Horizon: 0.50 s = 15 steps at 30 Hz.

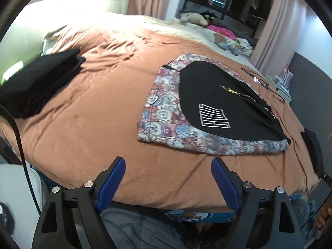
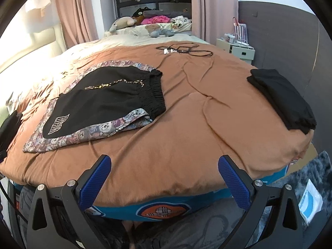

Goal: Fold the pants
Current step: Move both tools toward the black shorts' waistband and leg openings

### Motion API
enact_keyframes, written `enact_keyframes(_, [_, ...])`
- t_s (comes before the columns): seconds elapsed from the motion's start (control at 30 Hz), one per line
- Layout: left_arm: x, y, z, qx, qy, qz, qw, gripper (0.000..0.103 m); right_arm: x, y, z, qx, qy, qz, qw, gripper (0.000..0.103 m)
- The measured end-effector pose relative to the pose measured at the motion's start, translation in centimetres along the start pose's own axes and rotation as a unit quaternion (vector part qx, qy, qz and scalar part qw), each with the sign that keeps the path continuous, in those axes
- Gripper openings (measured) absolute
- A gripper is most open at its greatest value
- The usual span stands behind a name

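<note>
We see black shorts (image 1: 226,103) lying flat on a patterned cloth (image 1: 164,122) on the orange blanket (image 1: 99,108). Our left gripper (image 1: 168,166) and right gripper (image 2: 164,166) both hang spread over the blanket's near edge, nothing between their fingers, well short of the shorts. Only the right view shows the shorts' elastic waistband (image 2: 156,91) and a bedside cabinet (image 2: 238,49) beyond the blanket; each view shows a black folded pile (image 1: 39,83) near the blanket's side edge.

Pink curtains (image 2: 81,10), grey wall (image 2: 280,31), nightstand (image 2: 238,48)
</note>
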<state>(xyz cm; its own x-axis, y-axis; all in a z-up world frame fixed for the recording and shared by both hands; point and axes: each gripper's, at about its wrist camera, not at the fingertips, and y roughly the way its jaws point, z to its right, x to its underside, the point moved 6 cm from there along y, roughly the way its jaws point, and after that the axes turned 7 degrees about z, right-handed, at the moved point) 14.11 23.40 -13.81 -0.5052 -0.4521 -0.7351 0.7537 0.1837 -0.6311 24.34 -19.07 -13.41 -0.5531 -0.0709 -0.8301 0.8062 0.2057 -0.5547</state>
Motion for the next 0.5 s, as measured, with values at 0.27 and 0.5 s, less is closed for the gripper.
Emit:
enact_keyframes(0.27, [0.3,3.5,-2.4,0.023,-0.074,-0.037,0.9963,0.063,-0.3,3.2,1.4,-0.029,0.037,-0.021,0.999,0.103])
enact_keyframes(0.5, [0.1,6.4,-3.1,0.035,-0.117,-0.064,0.9904,0.058,-0.9,6.0,1.6,-0.031,0.026,-0.043,0.998,0.103])
